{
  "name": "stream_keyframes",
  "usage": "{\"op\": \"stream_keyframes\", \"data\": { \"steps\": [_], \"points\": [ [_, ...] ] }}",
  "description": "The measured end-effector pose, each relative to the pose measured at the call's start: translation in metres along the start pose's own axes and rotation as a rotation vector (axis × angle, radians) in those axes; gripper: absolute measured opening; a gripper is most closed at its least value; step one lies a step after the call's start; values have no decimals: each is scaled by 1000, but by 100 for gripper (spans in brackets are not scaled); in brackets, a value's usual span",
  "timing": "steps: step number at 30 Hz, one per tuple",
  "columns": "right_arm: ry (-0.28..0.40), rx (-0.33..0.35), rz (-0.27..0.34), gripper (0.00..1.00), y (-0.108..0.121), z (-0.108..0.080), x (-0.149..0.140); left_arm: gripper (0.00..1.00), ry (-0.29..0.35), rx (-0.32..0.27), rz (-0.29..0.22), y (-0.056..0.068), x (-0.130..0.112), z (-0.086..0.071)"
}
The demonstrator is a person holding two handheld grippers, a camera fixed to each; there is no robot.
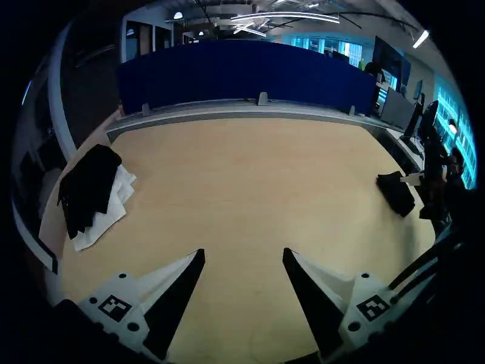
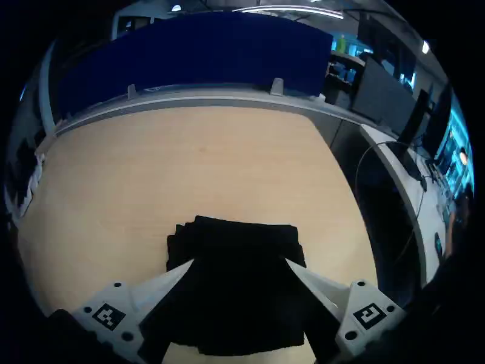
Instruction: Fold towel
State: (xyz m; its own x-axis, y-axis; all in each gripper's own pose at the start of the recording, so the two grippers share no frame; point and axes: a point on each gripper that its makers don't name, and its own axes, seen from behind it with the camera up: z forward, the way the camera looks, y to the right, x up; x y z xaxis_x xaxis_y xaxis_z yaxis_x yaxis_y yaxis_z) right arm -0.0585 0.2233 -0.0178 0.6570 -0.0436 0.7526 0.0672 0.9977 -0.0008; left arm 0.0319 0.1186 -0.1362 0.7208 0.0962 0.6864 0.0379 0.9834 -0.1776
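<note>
A folded black towel [image 2: 236, 242] lies on the wooden table [image 2: 151, 170] directly under my right gripper [image 2: 239, 264]. That gripper's jaws stand wide apart, one finger on each side above the cloth, and they are not pressing on it. In the left gripper view the same black towel [image 1: 395, 193] sits at the table's right edge, with the right gripper's white body [image 1: 415, 179] over it. My left gripper [image 1: 242, 252] is open over bare table [image 1: 254, 176], holding nothing.
A pile of black and white towels [image 1: 91, 188] lies at the table's left edge. A blue partition [image 1: 242, 73] runs along the back. Desks with monitors [image 2: 388, 97] and cables stand past the right edge.
</note>
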Motion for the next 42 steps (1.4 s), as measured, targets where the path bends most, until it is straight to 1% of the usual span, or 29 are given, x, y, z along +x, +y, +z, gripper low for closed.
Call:
{"op": "stream_keyframes", "data": {
  "steps": [6,9,12,15,21,27,30,36,39,42],
  "points": [
    [13,-19,9,97,2,-17,-3,95,14,-21,11,0,4,-2],
    [54,-21,24,97,-2,-29,4,95,25,-30,14,-1,6,-4],
    [121,-19,46,97,-9,-46,13,95,37,-41,14,-2,8,-5],
    [189,-19,66,97,-17,-67,19,95,51,-52,15,-2,10,-5],
    [326,-66,100,97,-27,-111,28,96,83,-73,17,-2,20,-8],
    [441,-81,185,97,-43,-149,35,96,118,-87,12,-1,29,-10],
    [495,-91,206,97,-50,-165,39,95,134,-94,10,-1,33,-11],
    [533,-67,177,97,-73,-189,52,95,191,-95,10,-2,46,-12],
    [571,-70,163,97,-83,-206,66,95,236,-94,3,-2,57,-12],
    [607,-62,142,97,-98,-220,77,95,290,-97,-10,-3,70,-16]
  ]
}}
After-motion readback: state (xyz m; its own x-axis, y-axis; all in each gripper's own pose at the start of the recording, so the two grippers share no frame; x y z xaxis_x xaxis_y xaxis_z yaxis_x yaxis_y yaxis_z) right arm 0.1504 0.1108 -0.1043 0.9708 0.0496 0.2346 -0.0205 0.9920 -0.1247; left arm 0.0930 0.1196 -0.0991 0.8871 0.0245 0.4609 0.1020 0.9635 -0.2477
